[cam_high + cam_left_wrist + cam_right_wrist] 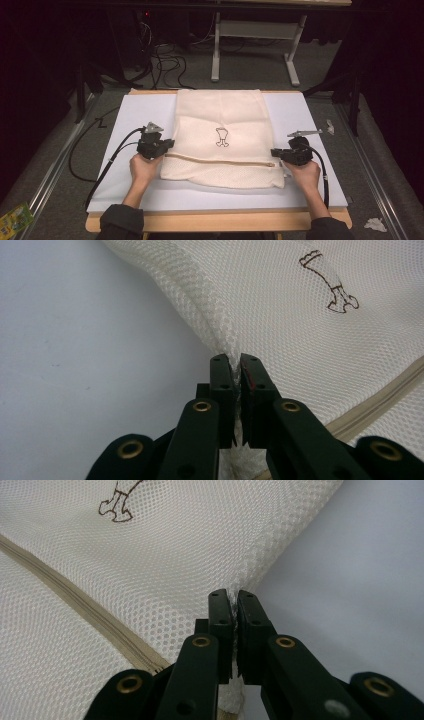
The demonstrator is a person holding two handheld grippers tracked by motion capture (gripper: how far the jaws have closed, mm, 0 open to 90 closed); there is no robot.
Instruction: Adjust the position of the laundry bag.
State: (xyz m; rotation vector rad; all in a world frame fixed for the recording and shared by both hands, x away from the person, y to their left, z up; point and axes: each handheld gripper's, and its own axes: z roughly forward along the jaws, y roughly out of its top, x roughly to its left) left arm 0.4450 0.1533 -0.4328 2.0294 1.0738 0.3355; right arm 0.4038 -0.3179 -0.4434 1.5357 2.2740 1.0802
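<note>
1. In the high view, a cream mesh bag [220, 137] is seen lying flat on the white sheet [135, 112] that covers the table [215, 220], with its near part folded over along a tan zipper [220, 161] and a small brown emblem [222, 137] printed near its middle. The left tool [167, 145] is held by the left hand [144, 169] at the bag's left edge, level with the zipper's end; the forearm is brought in from the bottom edge and angled slightly inward. The right tool [274, 152] is held by the right hand [304, 174] at the bag's right edge, its forearm mirrored on the other side. Both tools are pointed inward toward each other, low over the table, with a black cable trailed from each.

2. In the left gripper view, the left tool [236, 365] is seen pressed together on the bag's [300, 340] seamed side edge, a ridge of mesh being pinched between the two black jaws and lifted off the white sheet [75, 365]. The emblem [330, 282] and the zipper [380, 400] are seen beyond.

3. In the right gripper view, the right tool [233, 600] is likewise clamped on the bag's [190, 555] opposite side edge, with mesh caught between the jaws. The zipper [85, 610] is seen running off to the left, and the white sheet [360, 580] lies to the right.
</note>
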